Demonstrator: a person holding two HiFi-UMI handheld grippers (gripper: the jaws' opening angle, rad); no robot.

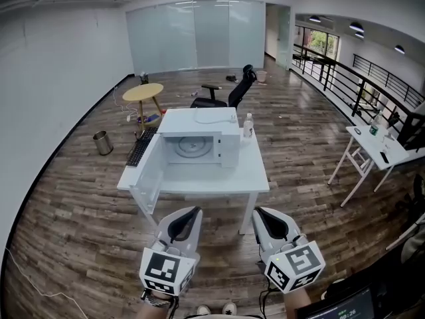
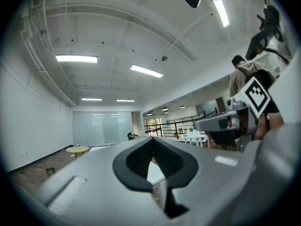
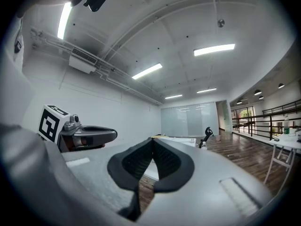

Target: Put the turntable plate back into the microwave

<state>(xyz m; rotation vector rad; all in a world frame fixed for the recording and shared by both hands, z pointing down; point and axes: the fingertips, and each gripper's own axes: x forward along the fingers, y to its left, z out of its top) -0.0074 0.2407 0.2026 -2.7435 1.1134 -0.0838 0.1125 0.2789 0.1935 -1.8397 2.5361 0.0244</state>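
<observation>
The white microwave (image 1: 199, 141) stands on a white table (image 1: 252, 178) ahead of me, its door (image 1: 147, 178) swung open to the left. A round pale turntable plate (image 1: 189, 147) lies inside the cavity. Both grippers are held level, well short of the table. The left gripper (image 1: 197, 209) is shut, its dark pads meeting at the tips with nothing between them, as the left gripper view (image 2: 152, 138) shows. The right gripper (image 1: 256, 210) is also shut and empty, its tips touching in the right gripper view (image 3: 153, 139).
A black keyboard (image 1: 139, 146) lies at the table's left edge and a clear bottle (image 1: 248, 125) stands right of the microwave. Behind are an office chair (image 1: 232, 93), a round yellow table (image 1: 143, 93) and a metal bin (image 1: 102, 142). Another white table (image 1: 378, 150) stands at right.
</observation>
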